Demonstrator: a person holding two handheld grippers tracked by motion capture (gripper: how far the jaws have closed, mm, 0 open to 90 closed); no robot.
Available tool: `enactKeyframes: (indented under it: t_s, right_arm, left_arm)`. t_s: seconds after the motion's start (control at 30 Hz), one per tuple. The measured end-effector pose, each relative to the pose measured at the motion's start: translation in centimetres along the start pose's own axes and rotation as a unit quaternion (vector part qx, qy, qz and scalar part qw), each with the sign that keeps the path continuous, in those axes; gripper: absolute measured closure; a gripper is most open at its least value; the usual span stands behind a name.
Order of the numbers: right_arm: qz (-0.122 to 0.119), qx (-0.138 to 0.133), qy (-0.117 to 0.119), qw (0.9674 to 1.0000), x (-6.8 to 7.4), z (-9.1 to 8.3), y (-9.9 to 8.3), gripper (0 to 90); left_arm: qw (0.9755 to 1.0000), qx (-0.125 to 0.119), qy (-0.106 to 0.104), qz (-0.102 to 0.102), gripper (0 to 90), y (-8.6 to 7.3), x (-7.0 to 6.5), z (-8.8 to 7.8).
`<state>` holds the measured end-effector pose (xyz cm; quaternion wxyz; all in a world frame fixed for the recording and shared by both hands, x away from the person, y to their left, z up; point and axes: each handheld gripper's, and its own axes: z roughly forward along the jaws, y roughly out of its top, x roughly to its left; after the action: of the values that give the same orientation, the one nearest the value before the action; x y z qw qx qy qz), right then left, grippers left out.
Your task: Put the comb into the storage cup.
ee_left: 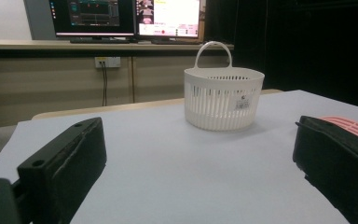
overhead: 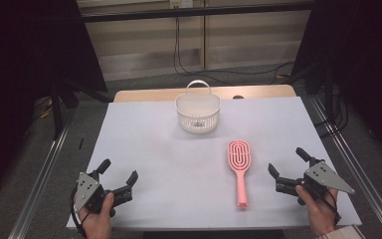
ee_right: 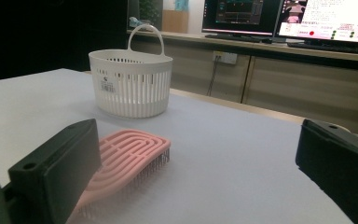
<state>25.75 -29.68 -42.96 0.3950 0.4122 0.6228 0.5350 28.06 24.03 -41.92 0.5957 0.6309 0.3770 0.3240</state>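
So the pink plastic hairbrush with the looped vent head (overhead: pixel 239 169) is lying flat on the pale lavender surface (overhead: pixel 169 159), lower right of centre in the high view, handle pointing toward the bottom edge. The right tongs (overhead: pixel 287 162) sit just to its right, jaws spread wide with nothing in them, not touching the brush. In the right gripper view the brush head (ee_right: pixel 128 156) peeks out from behind the left-hand jaw, bristles down. The left tongs (overhead: pixel 118 171) are down in the lower left, also wide open and empty, well apart from the brush. The white slotted plastic basket with a loop handle (overhead: pixel 197 112) stands upright at upper centre, near the far edge.
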Motion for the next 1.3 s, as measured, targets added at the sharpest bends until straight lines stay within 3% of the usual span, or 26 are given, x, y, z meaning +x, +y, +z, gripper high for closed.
enactKeyframes:
  t_s: [0.23, 0.4, 0.67, 1.3]
  right_arm:
    - [-0.002, 0.005, 0.007, 1.0, 0.0, 0.1, -0.1, 0.0]
    - [-0.001, 0.007, 0.014, 0.9999, 0.1, 0.2, -0.1, 0.0]
    - [0.001, 0.009, 0.038, 0.9992, 0.4, 0.3, -0.1, 0.0]
    - [-0.019, 0.002, 0.091, 0.9956, 2.6, 1.5, 0.6, 0.0]
  left_arm:
    - [1.0, 0.001, -0.001, -0.003, 2.7, 0.0, -0.1, 0.1]
    - [1.0, 0.004, -0.001, 0.005, 2.7, 0.0, -0.2, 0.2]
    - [1.0, 0.006, -0.002, 0.006, 2.7, 0.1, -0.3, 0.2]
    - [0.9999, 0.005, -0.006, 0.008, 2.8, 0.1, -0.5, 0.1]
